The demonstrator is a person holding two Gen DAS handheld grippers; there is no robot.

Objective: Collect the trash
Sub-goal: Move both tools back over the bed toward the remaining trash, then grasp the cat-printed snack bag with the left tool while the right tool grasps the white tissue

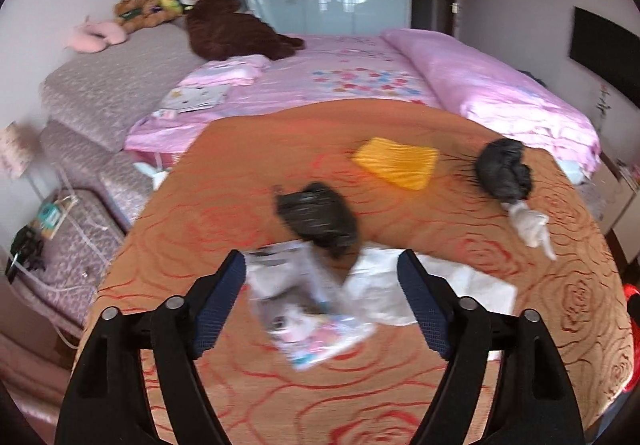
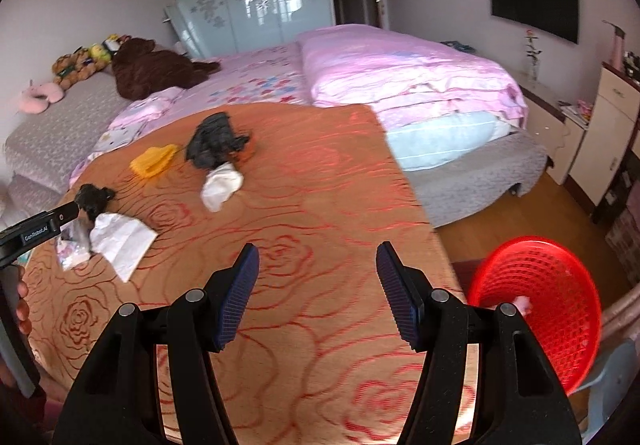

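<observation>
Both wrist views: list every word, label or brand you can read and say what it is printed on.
"GenRobot.AI": white label on the black left gripper, seen at the left edge of the right wrist view.
Printed plastic wrapper on the orange rose-patterned table cover: print too blurred to read.
Patterned paper or booklet on the pink bedsheet: nothing legible.
Red mesh plastic basket: no text visible.

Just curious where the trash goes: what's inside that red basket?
The red basket holds one small pale pink scrap near its rim. The right gripper's arm covers its lower left part, so anything there is hidden.
</observation>
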